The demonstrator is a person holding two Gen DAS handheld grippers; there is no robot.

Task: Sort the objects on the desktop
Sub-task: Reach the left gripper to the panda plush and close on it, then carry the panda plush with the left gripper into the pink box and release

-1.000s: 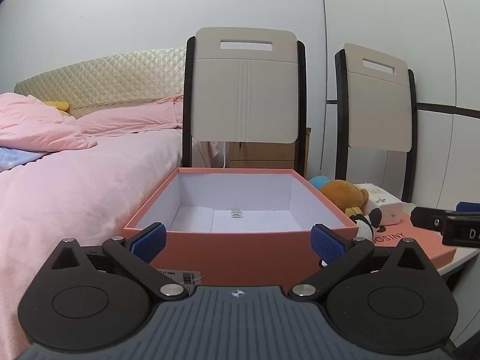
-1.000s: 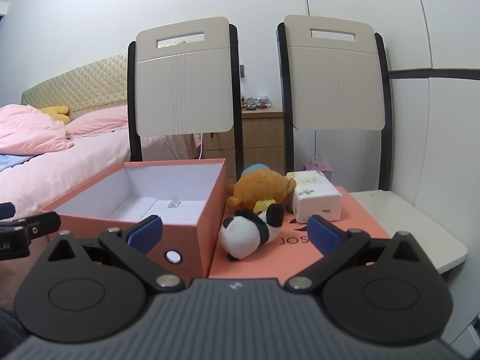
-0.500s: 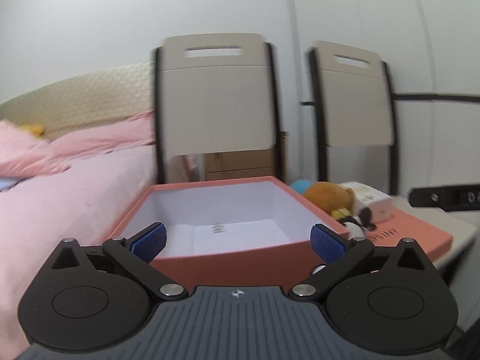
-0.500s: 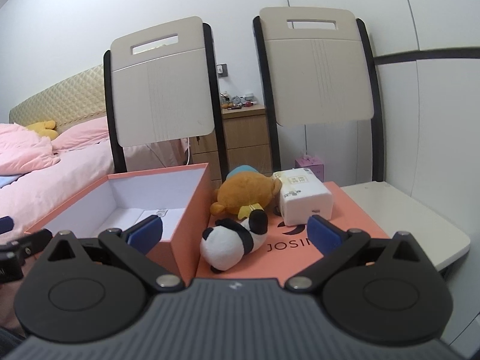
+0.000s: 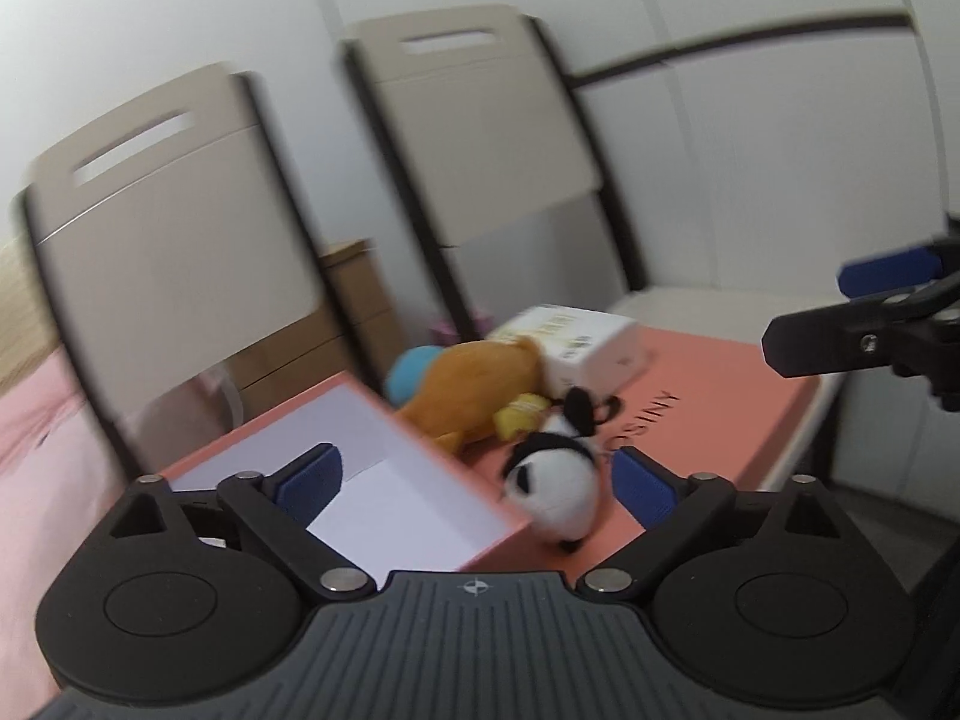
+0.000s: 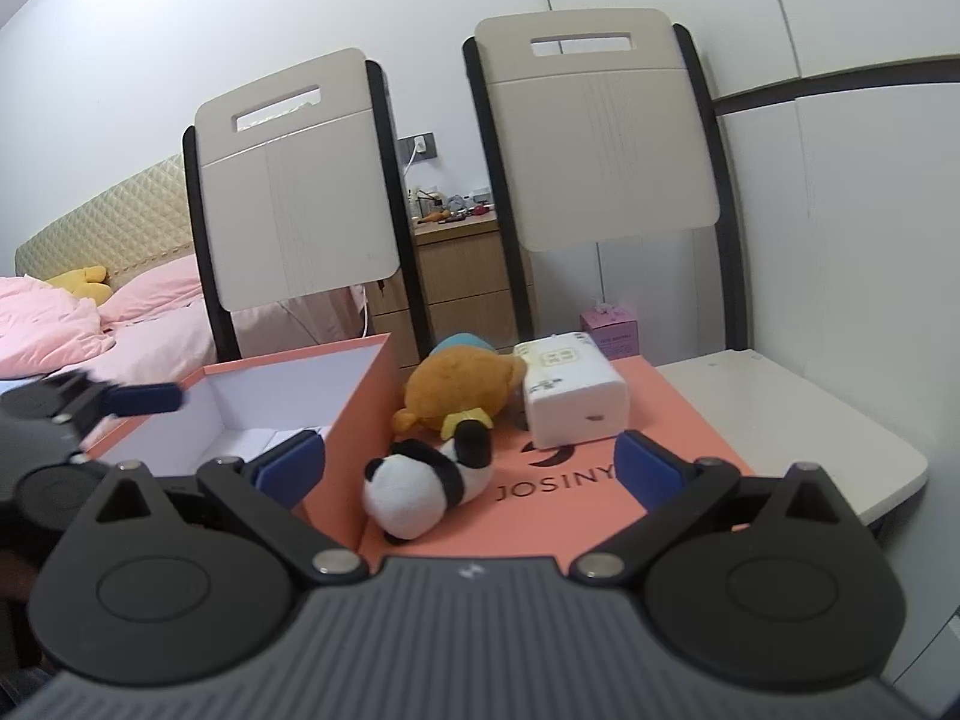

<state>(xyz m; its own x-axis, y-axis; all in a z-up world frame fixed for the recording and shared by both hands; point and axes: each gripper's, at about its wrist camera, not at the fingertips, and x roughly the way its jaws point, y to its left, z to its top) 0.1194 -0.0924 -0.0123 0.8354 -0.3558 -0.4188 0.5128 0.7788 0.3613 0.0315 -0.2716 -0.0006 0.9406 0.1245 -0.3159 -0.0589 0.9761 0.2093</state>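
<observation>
Left gripper [image 5: 477, 474] jaws closing, nothing pinched; panda plush [image 5: 555, 489] just ahead between fingertips. Soft, light, squashy: judge round white body best hold. Right gripper [image 6: 468, 468] spread, empty.

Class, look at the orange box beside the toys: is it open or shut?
Open. The orange box has no lid on it; its white inside walls and floor show, and the lid lies flat under the toys.

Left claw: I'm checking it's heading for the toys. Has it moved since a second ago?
Yes. The left claw swung right: the open box, centred before, now sits left and the panda toy lies between its fingers.
</observation>
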